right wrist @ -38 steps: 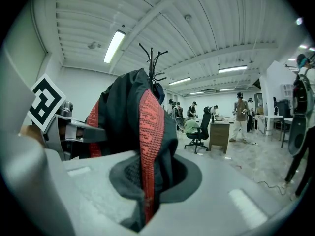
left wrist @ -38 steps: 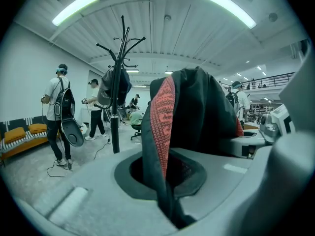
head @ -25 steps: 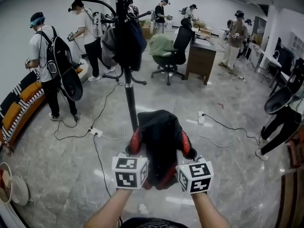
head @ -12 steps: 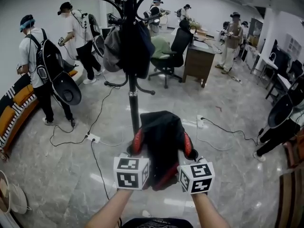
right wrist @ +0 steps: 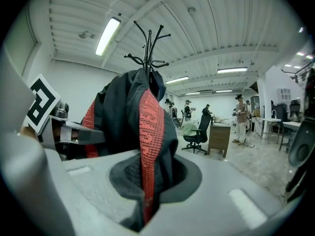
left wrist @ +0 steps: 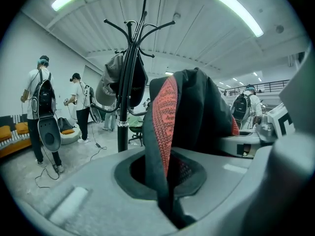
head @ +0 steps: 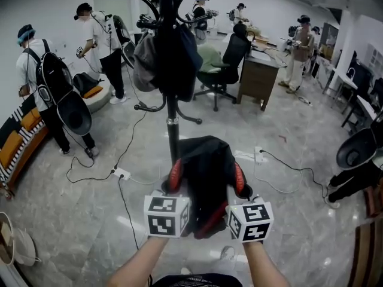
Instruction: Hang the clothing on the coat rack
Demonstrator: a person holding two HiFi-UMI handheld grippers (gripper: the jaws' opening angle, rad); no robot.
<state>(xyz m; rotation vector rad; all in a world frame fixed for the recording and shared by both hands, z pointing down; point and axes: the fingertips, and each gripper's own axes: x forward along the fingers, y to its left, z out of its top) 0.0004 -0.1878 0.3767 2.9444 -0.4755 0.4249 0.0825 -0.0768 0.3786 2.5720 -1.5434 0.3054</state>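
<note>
Coat rack (head: 173, 137) stands on the floor right ahead of me, with dark clothes (head: 173, 55) on its upper hooks. The black clothing with red trim (head: 204, 169) is off the rack, held up in the air between me and the rack's pole, spread across both claws. Left claw (left wrist: 170, 211) and right claw (right wrist: 142, 214) are each clamped tight on a red-trimmed edge of it, jaws nearly together.
</note>
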